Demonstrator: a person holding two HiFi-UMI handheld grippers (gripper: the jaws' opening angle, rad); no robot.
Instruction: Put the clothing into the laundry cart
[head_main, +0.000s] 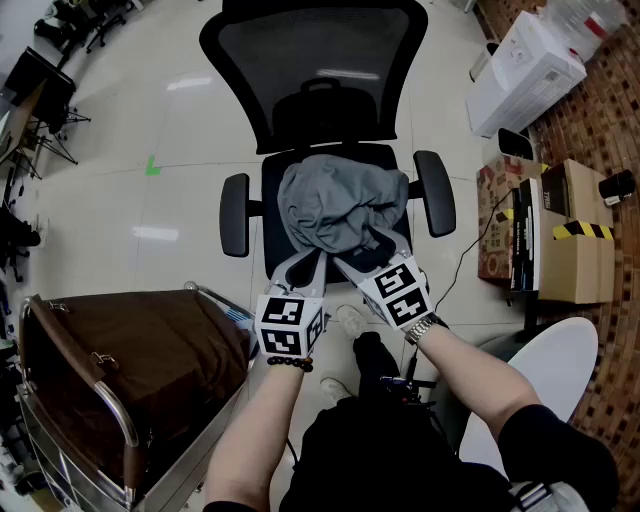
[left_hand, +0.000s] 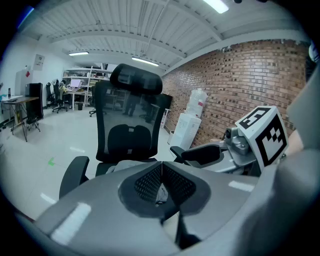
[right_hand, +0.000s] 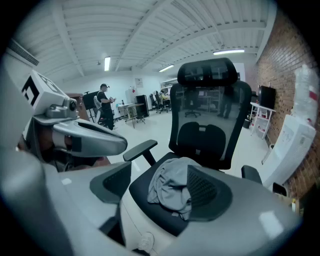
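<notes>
Left gripper (head_main: 303, 266) and right gripper (head_main: 365, 254), nearest the viewer, reach forward side by side to the front edge of the chair (head_main: 315, 95), which has a mesh back and two armrests. Cart (head_main: 62, 338), brown-lined in a metal frame, stands at the person's left, near the chair but apart from it; nothing grey shows in it. Clothing (head_main: 340, 205), a crumpled grey garment, lies heaped on the seat, its near edge at or just beside both sets of jaws. Left jaws are together, tips meeting, with no cloth plainly caught between them. Right jaws stand apart, with the garment seen through the gap on the seat beyond. Step in hand, as judged: the approach to the first grasp, with nothing yet lifted. The next move likely calls for the right jaws to advance over a thick fold and close, and for the left to part and take a second hold. A lift clear of the armrests and a swing left over the cart would follow.
</notes>
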